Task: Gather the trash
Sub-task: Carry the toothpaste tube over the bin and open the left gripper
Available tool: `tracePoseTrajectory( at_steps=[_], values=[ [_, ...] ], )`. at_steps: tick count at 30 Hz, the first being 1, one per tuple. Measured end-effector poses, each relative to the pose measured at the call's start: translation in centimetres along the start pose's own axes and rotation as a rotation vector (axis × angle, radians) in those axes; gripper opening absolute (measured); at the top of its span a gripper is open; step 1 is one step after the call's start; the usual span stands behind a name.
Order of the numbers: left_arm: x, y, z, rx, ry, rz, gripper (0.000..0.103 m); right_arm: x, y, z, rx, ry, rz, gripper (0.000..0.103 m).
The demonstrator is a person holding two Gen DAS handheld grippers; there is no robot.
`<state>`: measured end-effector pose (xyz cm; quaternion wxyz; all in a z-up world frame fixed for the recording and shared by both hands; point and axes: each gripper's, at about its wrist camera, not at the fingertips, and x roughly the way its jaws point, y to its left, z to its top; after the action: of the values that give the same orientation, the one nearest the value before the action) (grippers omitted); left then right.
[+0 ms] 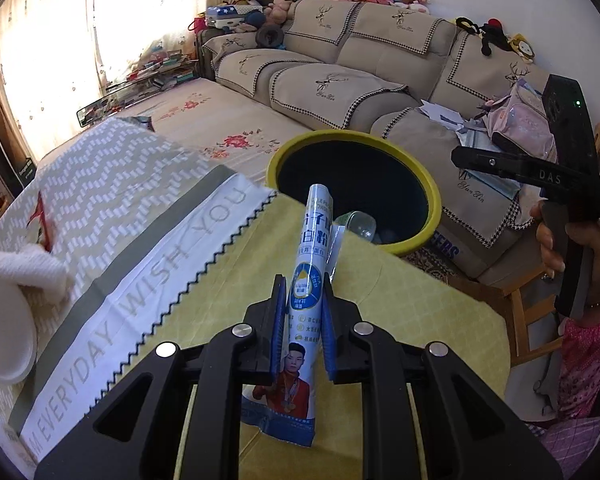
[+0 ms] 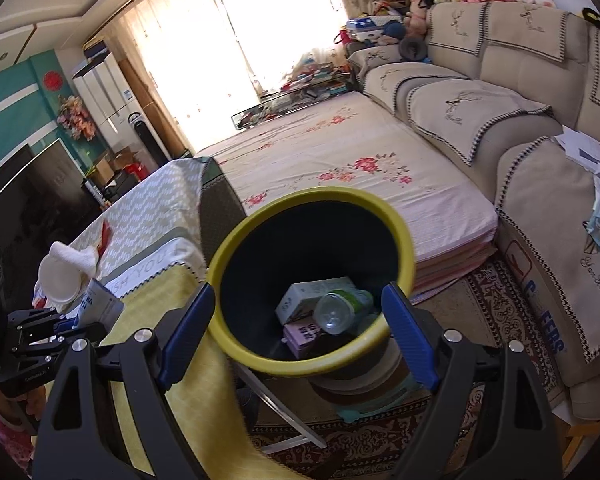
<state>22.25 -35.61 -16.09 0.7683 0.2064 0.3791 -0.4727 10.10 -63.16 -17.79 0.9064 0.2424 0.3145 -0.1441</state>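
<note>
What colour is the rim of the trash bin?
Yellow. The trash bin has a yellow rim and a dark inside, clearest in the right wrist view.

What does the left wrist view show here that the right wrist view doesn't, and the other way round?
Only the left wrist view shows the left tool shut on a rolled blue-and-white packet, with its printed face, and the "EVERYDAY WISH YOU" lettering on the tablecloth.

Only the right wrist view shows the open right tool, the bin's contents in full: a white carton, a purple box, and the TV on the left.

Both show the yellow-rimmed bin, a clear bottle inside it, the sofa and the white cup.
</note>
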Motion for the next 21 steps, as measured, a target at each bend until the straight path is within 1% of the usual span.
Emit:
tracePoseTrajectory(
  at_steps=[6,9,14,18,19,20,21],
  values=[
    [3.9,-3.3,5.1,0.065,-0.008,-0.042,0.017,-0.6,-4.3,-0.2,0.071,-0.003,-0.033,0.081],
    [6.0,-4.5,7.3,0.084,-0.008,-0.060,0.017,-0.7,-5.8,-0.3,0.097,-0.004,-0.051,0.081],
    [9.5,-5.7,10.5,0.079,0.002,-0.089,0.017,-0.9,-7.7,-0.2,0.126,-0.007,-0.073,0.081],
    [11.7,-6.2,12.4,0.069,0.012,-0.106,0.017,-0.9,-8.6,-0.2,0.138,-0.003,-0.082,0.081],
    [12.1,-6.2,12.7,0.067,0.016,-0.107,0.021,-0.8,-8.7,-0.2,0.138,-0.001,-0.083,0.081],
    [12.5,-6.3,13.0,0.062,0.019,-0.103,0.035,-0.9,-8.6,-0.2,0.137,0.000,-0.083,0.081],
    [12.8,-6.3,13.2,0.053,0.021,-0.098,0.047,-0.9,-8.6,-0.2,0.136,0.000,-0.082,0.081]
  ],
)
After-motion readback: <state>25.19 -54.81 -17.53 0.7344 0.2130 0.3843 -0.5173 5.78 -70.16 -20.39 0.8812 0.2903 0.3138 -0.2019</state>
